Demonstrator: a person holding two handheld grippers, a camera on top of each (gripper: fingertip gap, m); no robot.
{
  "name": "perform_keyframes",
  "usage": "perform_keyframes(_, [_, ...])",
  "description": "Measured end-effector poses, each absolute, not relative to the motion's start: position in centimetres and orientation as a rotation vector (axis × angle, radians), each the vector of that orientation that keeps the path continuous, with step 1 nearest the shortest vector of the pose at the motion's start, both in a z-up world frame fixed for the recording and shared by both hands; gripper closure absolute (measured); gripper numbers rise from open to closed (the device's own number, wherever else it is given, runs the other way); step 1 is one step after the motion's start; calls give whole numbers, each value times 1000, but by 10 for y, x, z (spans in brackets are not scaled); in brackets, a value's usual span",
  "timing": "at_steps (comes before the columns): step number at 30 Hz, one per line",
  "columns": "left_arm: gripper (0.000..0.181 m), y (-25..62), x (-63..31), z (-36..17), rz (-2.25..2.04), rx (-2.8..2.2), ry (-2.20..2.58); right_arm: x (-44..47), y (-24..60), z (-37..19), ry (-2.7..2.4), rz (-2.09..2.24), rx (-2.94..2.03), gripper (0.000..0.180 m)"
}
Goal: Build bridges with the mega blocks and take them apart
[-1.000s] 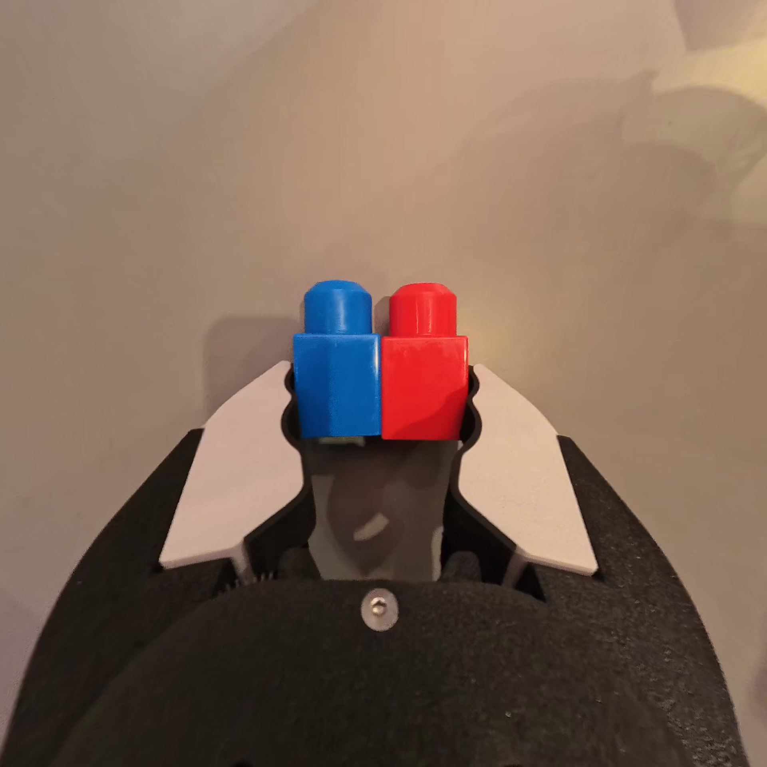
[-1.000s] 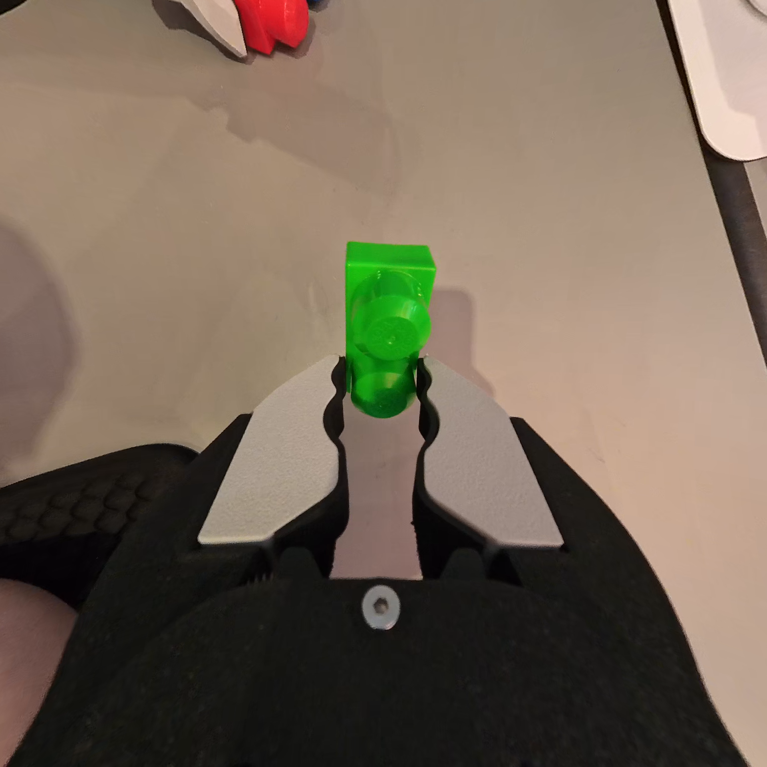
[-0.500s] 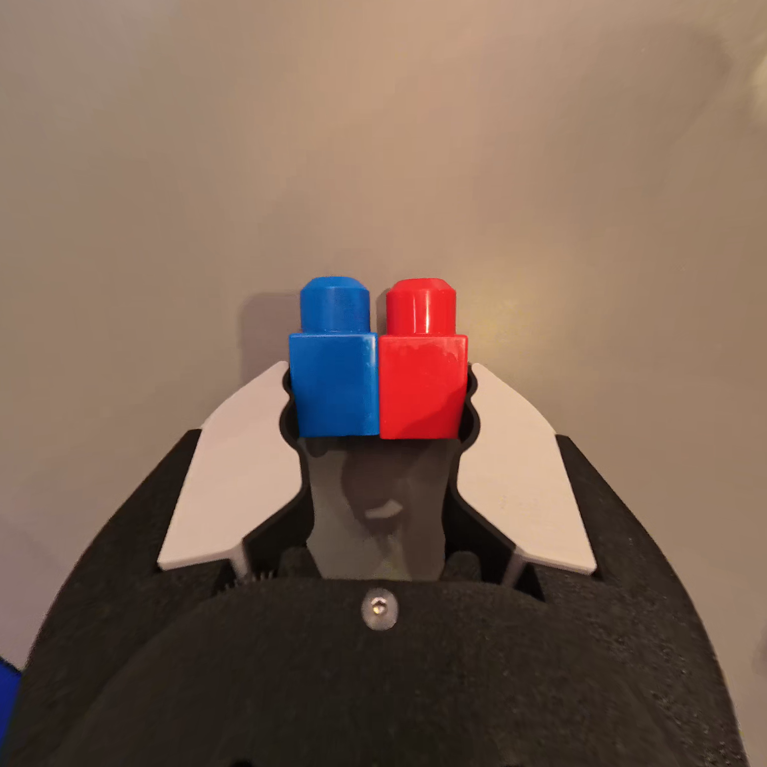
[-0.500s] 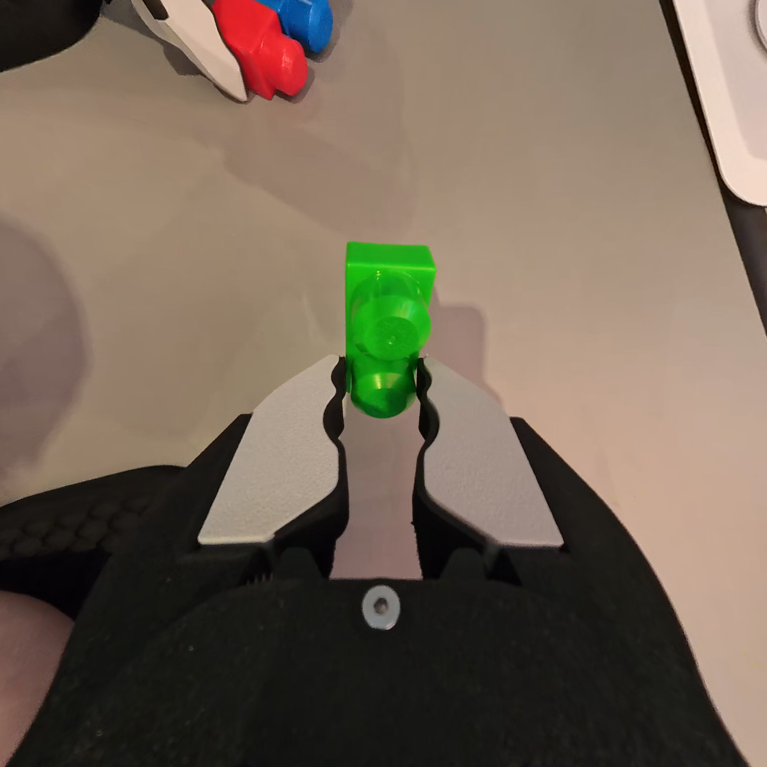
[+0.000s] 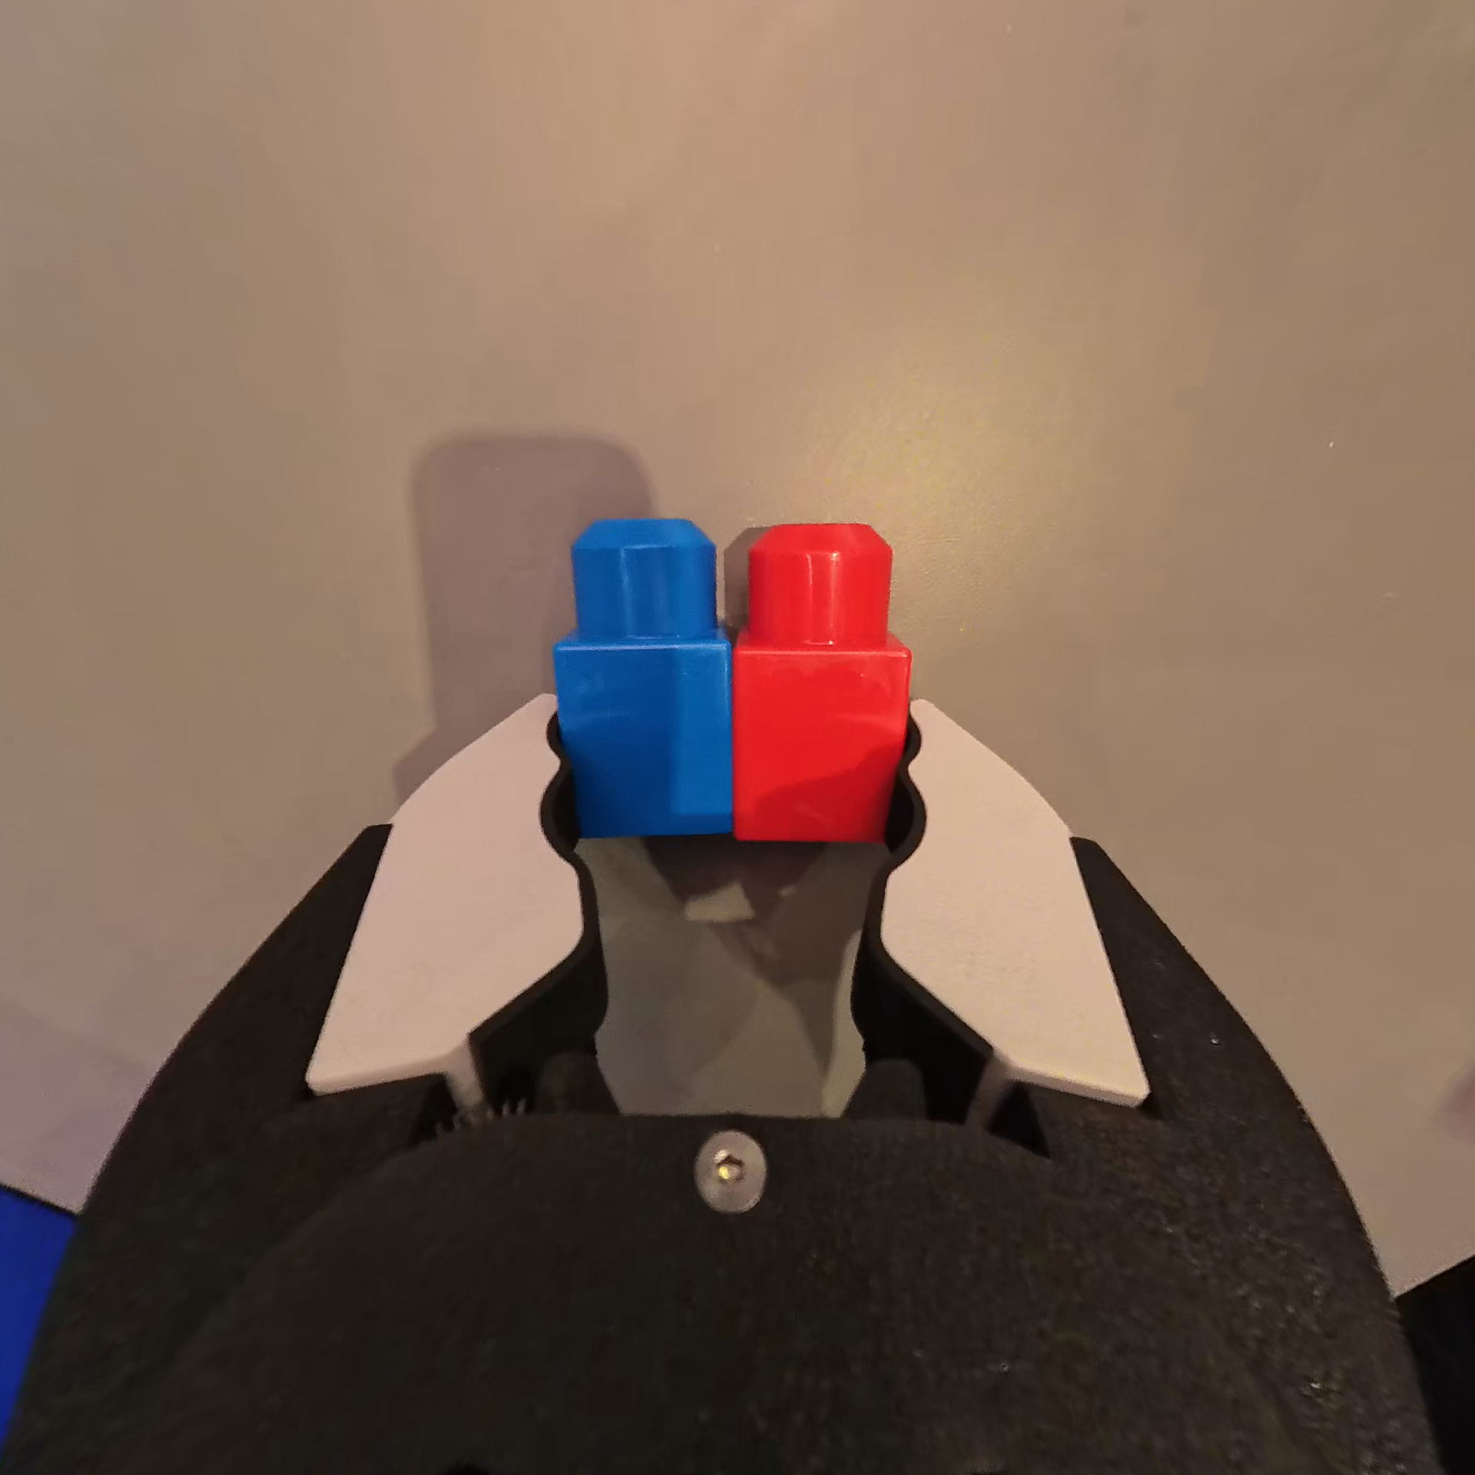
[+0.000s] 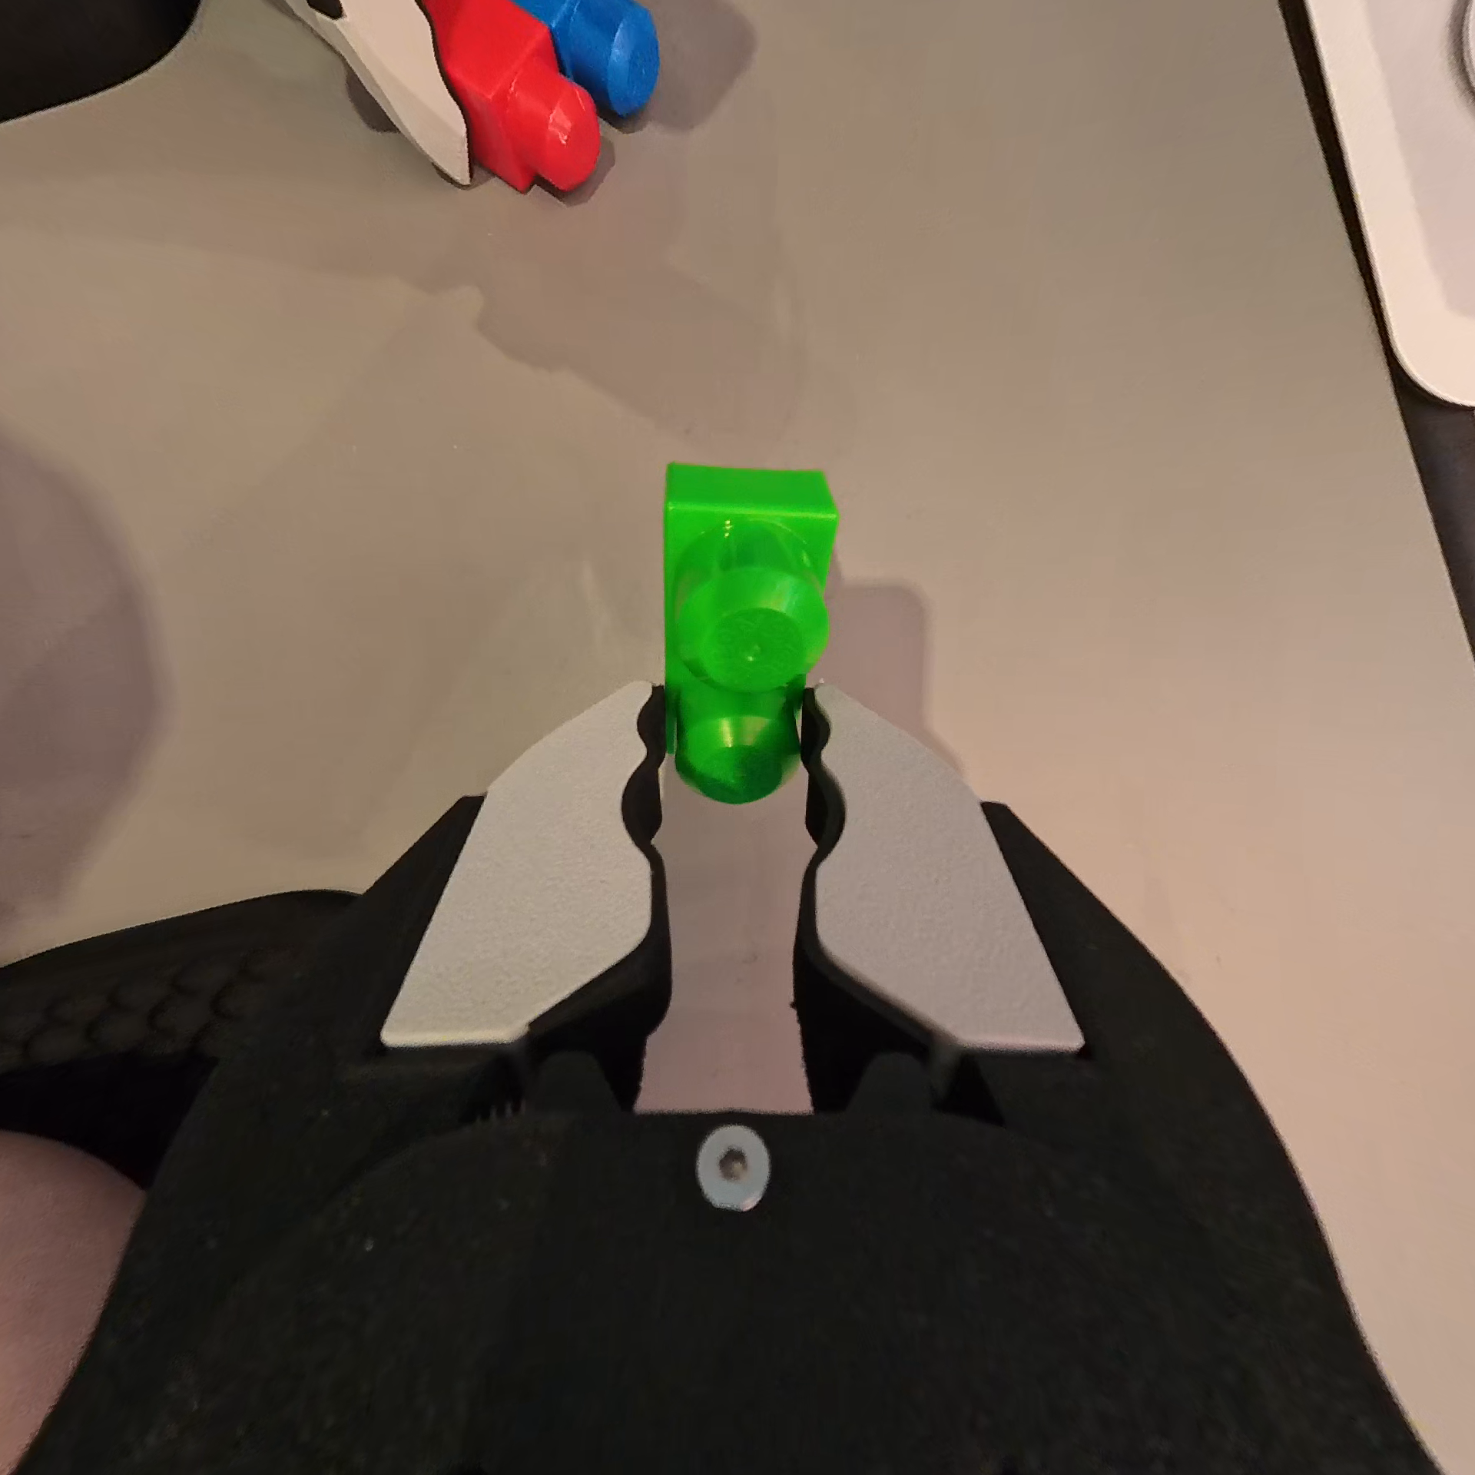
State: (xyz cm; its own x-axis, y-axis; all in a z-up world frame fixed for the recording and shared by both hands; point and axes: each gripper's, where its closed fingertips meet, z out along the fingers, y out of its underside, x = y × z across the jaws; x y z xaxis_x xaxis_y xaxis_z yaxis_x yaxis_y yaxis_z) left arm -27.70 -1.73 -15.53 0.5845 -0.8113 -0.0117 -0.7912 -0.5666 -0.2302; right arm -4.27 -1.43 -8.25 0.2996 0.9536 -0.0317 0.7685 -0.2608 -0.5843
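Together, glossy blue block [image 5: 642, 738] and red block [image 5: 818, 742] sat clamped in the left claw [image 5: 734, 766]; only the right wrist view showed the right claw [image 6: 734, 722] pinching a two-stud green block [image 6: 746, 559] above the matte bench [image 6: 1038, 399]

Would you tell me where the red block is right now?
The red block sits between the left gripper's jaws, pressed against the blue block on its left; the right wrist view shows it top left.

Two matching black handheld grippers with pale grey fingers

The left gripper [image 5: 734, 766] and right gripper [image 6: 734, 718] share rough black bodies, a silver screw [image 5: 729, 1180] at centre, flat grey finger plates and wavy black inner pads [image 6: 648, 766].
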Motion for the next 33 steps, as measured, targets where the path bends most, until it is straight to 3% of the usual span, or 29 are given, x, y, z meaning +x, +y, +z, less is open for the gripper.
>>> perform_keyframes(10, [105,-19,-269,-147,-202,-2485,1270,-44,-14,-83,-1539,539,-2100,148])
perform_keyframes(18, [105,-24,-231,-99,-536,-2162,1087,-80,-8,-51,-1405,732,-1990,148])
perform_keyframes(25, [105,-24,-222,-58,-441,-1778,1000,-121,-18,-6,-1221,1072,-1932,148])
perform_keyframes(33, [105,-27,-218,-47,-265,-1667,1067,-153,-36,18,-1112,1348,-1938,148])
